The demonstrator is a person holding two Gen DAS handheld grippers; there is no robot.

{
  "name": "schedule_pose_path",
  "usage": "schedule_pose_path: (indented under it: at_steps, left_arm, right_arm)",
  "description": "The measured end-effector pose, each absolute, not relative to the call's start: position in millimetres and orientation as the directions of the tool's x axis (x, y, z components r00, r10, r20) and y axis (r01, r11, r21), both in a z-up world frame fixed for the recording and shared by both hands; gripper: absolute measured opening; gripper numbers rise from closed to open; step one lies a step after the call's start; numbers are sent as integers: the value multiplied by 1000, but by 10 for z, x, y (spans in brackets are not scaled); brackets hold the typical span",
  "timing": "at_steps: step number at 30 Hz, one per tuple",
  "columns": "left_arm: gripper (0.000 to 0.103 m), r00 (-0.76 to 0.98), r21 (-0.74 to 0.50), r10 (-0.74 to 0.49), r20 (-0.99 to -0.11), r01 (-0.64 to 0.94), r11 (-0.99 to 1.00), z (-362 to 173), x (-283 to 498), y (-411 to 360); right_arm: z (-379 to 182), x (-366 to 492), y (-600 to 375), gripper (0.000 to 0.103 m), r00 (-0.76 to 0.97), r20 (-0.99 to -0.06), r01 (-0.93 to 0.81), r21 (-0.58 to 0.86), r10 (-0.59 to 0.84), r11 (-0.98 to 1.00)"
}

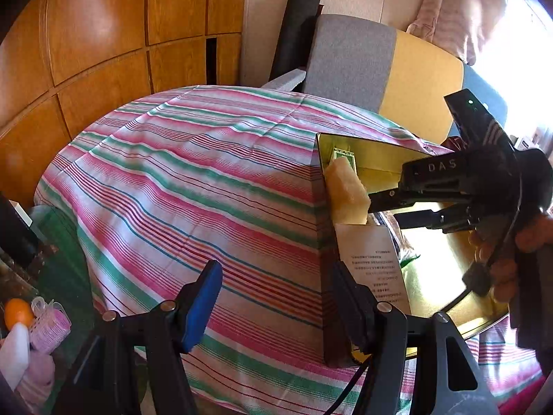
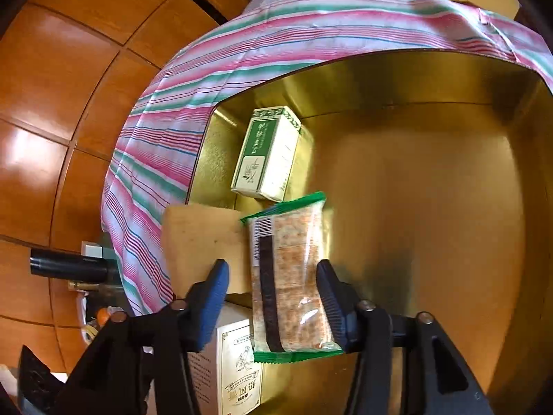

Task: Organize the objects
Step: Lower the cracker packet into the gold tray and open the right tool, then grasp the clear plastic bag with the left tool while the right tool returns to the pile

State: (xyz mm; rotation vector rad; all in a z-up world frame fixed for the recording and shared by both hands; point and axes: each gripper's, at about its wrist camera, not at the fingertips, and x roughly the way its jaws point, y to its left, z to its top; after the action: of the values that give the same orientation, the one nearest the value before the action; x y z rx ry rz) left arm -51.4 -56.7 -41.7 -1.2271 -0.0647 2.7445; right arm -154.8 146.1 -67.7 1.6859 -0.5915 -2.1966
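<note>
An open gold tin stands on the striped tablecloth. Inside it a cracker packet with green ends lies between the fingers of my right gripper. The jaws stand apart, with a gap showing on the packet's left side. The packet leans over a yellow sponge block and a white printed box. A green-and-white box sits in the tin's far corner. My left gripper is open and straddles the tin's near wall; nothing is pressed between its pads. The right gripper reaches in beside the sponge.
A grey and yellow chair stands behind the table, with a black roll beside it. Wooden wall panels run along the left. An orange and pink items lie low at the left. A hand holds the right gripper.
</note>
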Motion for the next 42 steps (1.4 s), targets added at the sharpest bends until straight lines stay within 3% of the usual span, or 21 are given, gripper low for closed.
schedule_pose_path:
  at_steps: [6,21,29,32,36,38,42]
  left_arm:
    - [65,-670,-81,130,-731,-104,-991,-400,-505,-546]
    - [65,-681,-58,164,-714,-176,-983,-238,-418,-274]
    - [65,-689,-31,221,-690,-276,-961,-28,-436,141]
    - [72,-686,-8,250,-683,-336,-942,50,-450,406]
    - [72,-666,21,310,-678,-439,-898,140,-437,817]
    - [72,-653,35,338,-677,-488,-872,172,-430,1025]
    - [72,-614,59,404,-678,-594,-803,244,-403,1533]
  right_arm:
    - [-525,-1336,1603,54,-340,-803,27,511,-489,-859]
    - [-92,-440,2515,55,-505,-806,43,333,-308,-942]
    - [37,193,3646,56,-560,-816,-157,275,-144,-949]
    - [30,429,4179,56,-567,-822,-281,257,-56,-925]
    - [-52,735,4836,56,-562,-823,-472,239,80,-848]
    - [-141,903,5118,56,-555,-822,-571,269,123,-776]
    - [-330,1146,5524,56,-584,-808,-668,428,74,-609]
